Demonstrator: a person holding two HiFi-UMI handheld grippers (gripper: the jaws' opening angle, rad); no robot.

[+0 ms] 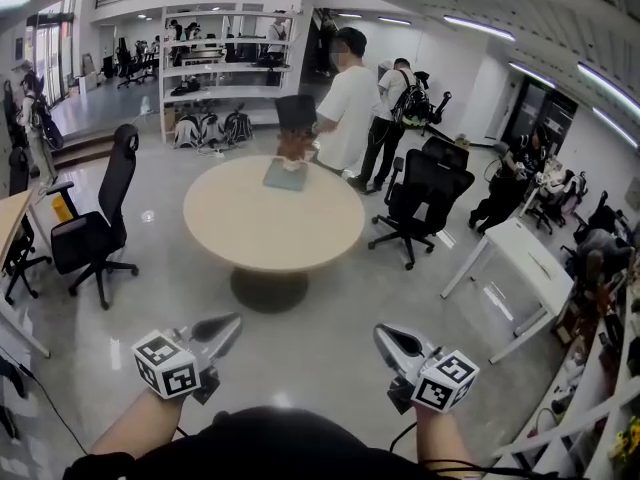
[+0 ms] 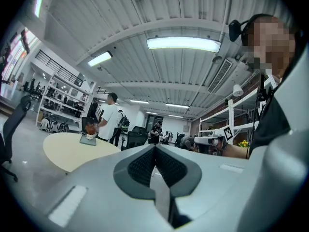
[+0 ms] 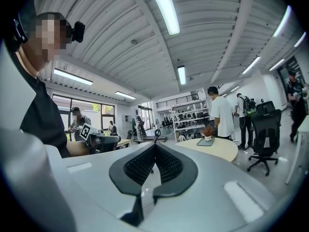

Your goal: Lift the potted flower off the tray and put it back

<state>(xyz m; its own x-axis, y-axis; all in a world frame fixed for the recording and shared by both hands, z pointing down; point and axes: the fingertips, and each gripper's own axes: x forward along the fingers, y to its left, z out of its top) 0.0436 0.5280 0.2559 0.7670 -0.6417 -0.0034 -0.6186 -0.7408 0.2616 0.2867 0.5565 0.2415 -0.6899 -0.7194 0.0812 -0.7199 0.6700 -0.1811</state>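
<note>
Left gripper (image 1: pixel 232 324): level, held low in front of the person, jaws pressed together, nothing between them. Ahead and well apart, one round table (image 1: pixel 250 233); one potted flower (image 1: pixel 293 145) sits on one tray (image 1: pixel 283 177) near its far edge. Right gripper (image 1: pixel 382 334): level, closed, empty.

The head view looks forward and steeply down from the person's head, past the grey two-jaw left gripper (image 1: pixel 234 321) and the matching right gripper (image 1: pixel 381 334) at its bottom edge, to the round beige tabletop (image 1: pixel 270 228) well off across the floor. Each gripper view rides low and faces level along its own jaws. That tabletop is small and far in both, to the left in one and the right in the other. All three views share it, along with the white shelving (image 1: pixel 215 68) behind.
</note>
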